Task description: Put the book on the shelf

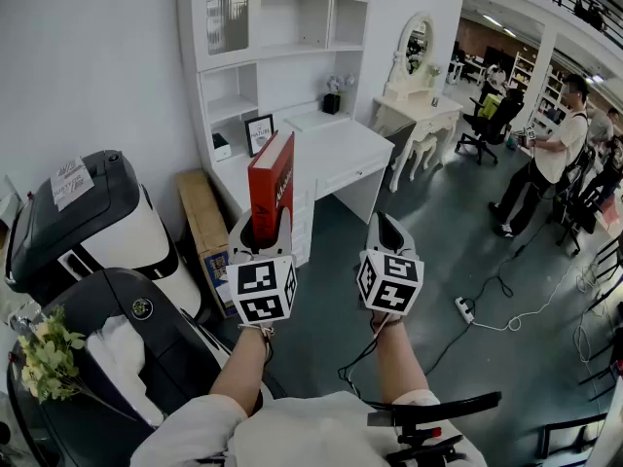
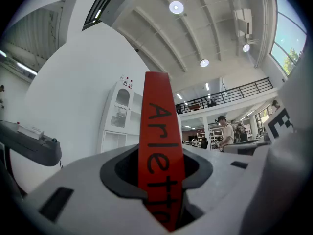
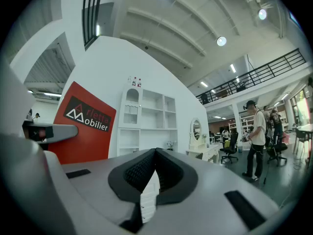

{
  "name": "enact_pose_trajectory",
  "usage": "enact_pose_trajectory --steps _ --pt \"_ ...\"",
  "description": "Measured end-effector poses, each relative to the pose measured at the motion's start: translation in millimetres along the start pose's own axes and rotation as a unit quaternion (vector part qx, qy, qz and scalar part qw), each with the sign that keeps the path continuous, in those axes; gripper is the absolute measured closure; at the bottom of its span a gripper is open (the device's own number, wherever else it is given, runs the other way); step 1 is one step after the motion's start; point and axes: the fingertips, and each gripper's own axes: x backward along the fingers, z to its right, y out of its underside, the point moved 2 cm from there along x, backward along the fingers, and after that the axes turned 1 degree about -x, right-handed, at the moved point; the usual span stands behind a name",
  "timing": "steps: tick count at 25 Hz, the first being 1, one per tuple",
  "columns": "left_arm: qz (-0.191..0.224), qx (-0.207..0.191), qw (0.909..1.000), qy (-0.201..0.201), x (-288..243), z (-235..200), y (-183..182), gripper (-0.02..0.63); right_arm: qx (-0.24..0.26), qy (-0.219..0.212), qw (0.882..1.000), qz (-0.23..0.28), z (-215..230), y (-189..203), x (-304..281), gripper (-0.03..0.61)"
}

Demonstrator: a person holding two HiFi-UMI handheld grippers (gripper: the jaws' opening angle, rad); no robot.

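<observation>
White shelf [image 1: 292, 52] at 12 o'clock has no book yet: left tool [image 1: 259, 226] grasps the red book [image 1: 272, 185] upright, well short of it, right tool [image 1: 387, 230] clenched empty.

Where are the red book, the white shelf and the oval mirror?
red book [image 1: 273, 183], head view, its cover.
white shelf [image 1: 292, 84], head view, back panel of a middle compartment.
oval mirror [image 1: 417, 49], head view, the glass.

red book [image 1: 272, 185]: 1 | left gripper [image 1: 261, 230] + right gripper [image 1: 387, 232]: 2 | white shelf unit [image 1: 282, 27]: 1 | framed picture [image 1: 259, 134]: 1
</observation>
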Motion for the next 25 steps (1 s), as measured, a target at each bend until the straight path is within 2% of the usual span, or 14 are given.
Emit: enact_pose_trajectory --steps 8,13,25 --pt "0.004 0.006 1.0 0.001 -10 -19 -4 0.448 -0.011 0.001 1.0 0.0 -19 2 -11 0.557" --pt "0.0 0.027 0.9996 -0.002 -17 -29 1 0.448 -0.012 0.007 1.0 -0.003 -25 8 -13 0.557" --pt "-0.011 0.028 0.9995 -0.006 -46 -24 16 0.448 -0.026 0.009 0.999 -0.029 -8 30 -45 0.557"
